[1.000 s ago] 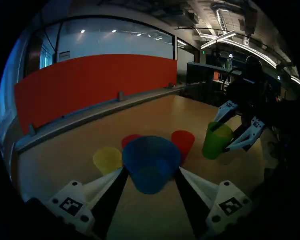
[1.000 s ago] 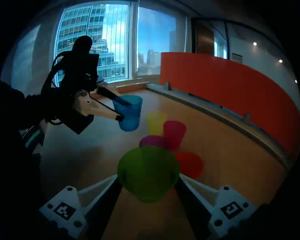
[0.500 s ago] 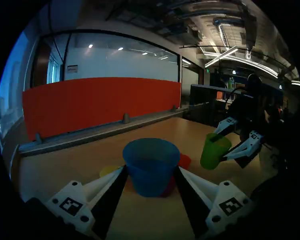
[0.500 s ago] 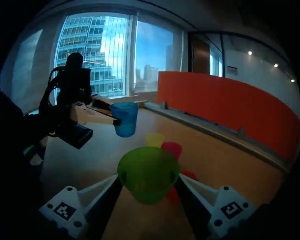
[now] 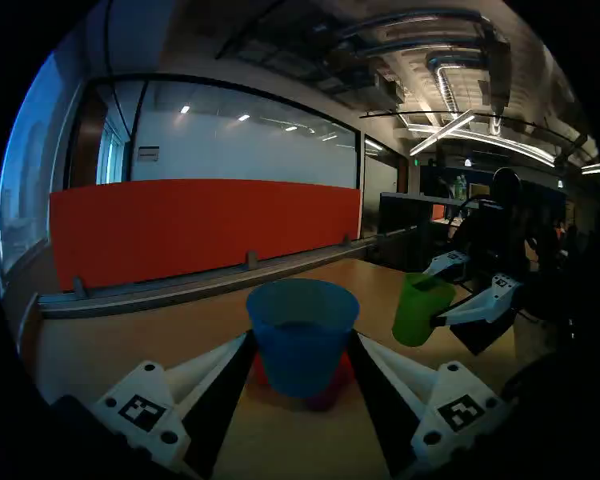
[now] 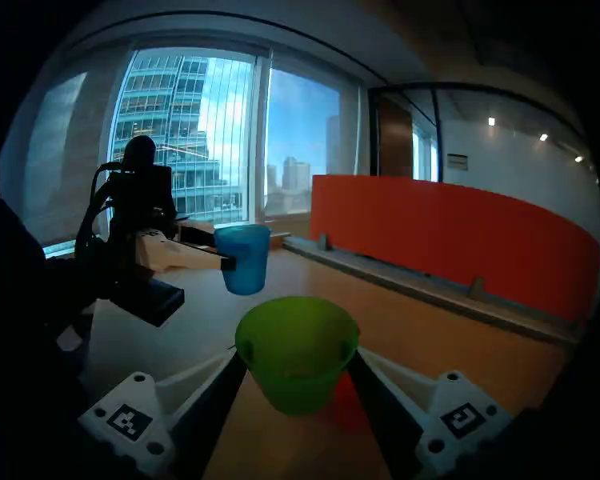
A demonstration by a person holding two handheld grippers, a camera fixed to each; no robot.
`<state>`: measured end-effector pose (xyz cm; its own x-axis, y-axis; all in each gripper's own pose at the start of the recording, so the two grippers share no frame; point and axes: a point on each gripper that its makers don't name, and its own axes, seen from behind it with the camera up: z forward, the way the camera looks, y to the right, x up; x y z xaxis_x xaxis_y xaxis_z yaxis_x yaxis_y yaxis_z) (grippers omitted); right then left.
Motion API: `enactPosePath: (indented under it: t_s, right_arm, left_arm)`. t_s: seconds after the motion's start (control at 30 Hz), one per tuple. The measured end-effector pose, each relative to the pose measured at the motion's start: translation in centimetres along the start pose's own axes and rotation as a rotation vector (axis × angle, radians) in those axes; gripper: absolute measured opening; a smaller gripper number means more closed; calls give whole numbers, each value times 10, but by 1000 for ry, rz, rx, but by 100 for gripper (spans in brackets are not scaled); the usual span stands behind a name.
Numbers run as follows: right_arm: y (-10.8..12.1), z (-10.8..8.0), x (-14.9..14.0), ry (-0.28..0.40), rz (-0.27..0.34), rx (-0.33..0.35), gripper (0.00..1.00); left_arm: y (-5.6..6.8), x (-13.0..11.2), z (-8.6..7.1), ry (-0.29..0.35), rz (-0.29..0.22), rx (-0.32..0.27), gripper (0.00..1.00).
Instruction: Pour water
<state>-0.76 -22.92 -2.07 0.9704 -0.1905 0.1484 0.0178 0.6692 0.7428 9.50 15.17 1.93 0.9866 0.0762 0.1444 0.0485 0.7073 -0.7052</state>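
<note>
the wooden desk (image 5: 124,352) spreads under both tools, with an orange partition (image 5: 204,224) along its far edge. the left tool (image 5: 300,346) is clenched on a blue cup (image 5: 302,320), holding it upright above the desk. the right tool (image 6: 298,360) grasps a green cup (image 6: 298,336), also raised off the desk. the two cups are near each other but apart. a red cup (image 5: 336,390) on the desk peeks out from behind the blue one.

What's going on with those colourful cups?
A person holds a gripper in each hand. The left gripper clamps a blue cup, the right gripper a green cup. Both cups are upright, held above a wooden table, apart from each other. Nothing is being poured yet.
</note>
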Motion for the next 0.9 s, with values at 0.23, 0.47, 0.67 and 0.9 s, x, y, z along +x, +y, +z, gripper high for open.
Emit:
enactPosePath:
  t_s: [0.23,0.47,0.67,0.9]
  right_arm:
    - [1,-2,7,24,3,-6,89]
    - [3,-1,10,40,7,-8,89]
    - [3,1,12,50,5,-8,89]
    - [1,4,17,67,5,-1,89]
  left_arm:
    - [1,4,-2,7,3,2,81]
    - [2,8,-4,23,12,3,81]
    - [3,9,-6,29,31,6,81]
    - [3,10,-6,31,33,5,81]
